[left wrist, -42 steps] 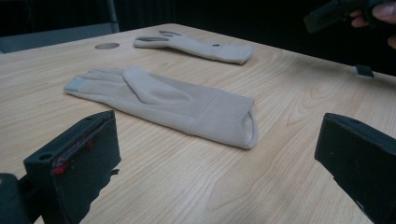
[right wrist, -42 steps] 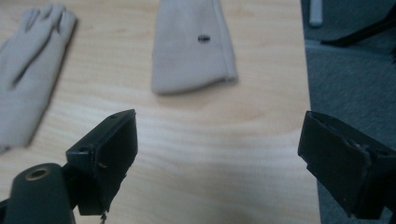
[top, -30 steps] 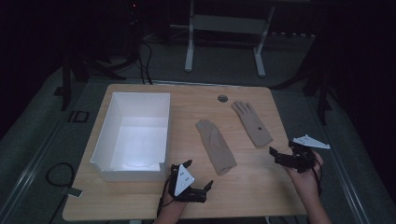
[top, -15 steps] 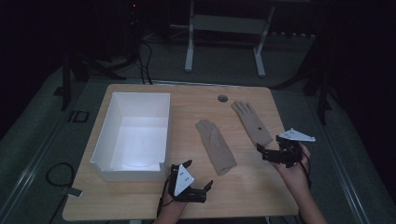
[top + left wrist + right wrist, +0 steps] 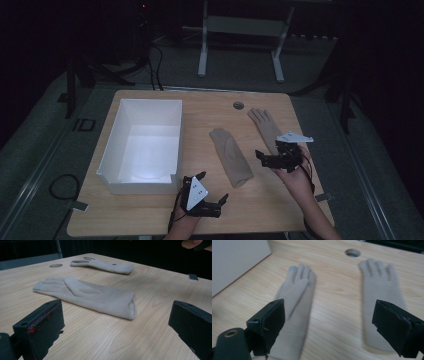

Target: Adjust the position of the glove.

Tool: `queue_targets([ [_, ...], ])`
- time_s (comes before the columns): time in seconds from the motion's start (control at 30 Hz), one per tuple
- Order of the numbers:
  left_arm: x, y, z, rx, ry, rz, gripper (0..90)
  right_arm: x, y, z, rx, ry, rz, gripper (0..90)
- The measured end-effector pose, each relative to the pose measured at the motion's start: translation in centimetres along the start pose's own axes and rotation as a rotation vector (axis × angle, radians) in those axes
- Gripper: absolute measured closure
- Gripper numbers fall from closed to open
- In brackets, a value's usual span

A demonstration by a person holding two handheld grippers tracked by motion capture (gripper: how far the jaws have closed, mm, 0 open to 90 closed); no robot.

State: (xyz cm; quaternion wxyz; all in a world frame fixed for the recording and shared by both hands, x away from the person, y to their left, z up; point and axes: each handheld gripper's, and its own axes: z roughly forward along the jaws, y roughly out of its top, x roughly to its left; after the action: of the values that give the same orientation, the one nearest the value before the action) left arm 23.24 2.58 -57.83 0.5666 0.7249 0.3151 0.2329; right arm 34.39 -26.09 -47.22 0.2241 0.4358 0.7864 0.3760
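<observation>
- Moving inward from the table's right edge, my right gripper (image 5: pixel 270 160) is now hovering between the two beige gloves, jaws spread wide.
- My left gripper (image 5: pixel 212 192) is staying near the front edge, jaws wide, facing the nearer glove (image 5: pixel 231 156).
- Both gloves, including the farther glove (image 5: pixel 265 125), are lying flat beside the white box (image 5: pixel 142 145).

Black tongs (image 5: pixel 267 159), grey three-cornered plates.

L tool (image 5: pixel 212 189): jaws wide, low near table edge | R tool (image 5: pixel 270 156): jaws wide, raised, fwd
</observation>
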Motion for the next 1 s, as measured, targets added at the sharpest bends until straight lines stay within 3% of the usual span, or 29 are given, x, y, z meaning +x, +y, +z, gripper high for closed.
queue_targets([
  [0.2, 0.0, 0.0, 0.0, 0.0, -0.001, 0.002, 0.4, 1.4, 0.7, 2.0, 0.015, 0.051, -0.005, 16.7],
  [0.67, -0.1, 0.0, 0.0, -0.008, -0.001, 0.003, 0.4, 4.1, 1.6, 7.4, 0.055, 0.096, -0.034, 21.2],
  [0.87, 0.0, 0.0, 0.0, -0.008, 0.0, 0.004, 0.4, 4.5, 1.4, 9.9, 0.088, 0.088, -0.04, 25.3],
  [1.0, 0.0, 0.0, 0.0, -0.009, -0.001, 0.001, 0.4, 4.5, 1.1, 11.2, 0.117, 0.077, -0.046, 33.0],
])
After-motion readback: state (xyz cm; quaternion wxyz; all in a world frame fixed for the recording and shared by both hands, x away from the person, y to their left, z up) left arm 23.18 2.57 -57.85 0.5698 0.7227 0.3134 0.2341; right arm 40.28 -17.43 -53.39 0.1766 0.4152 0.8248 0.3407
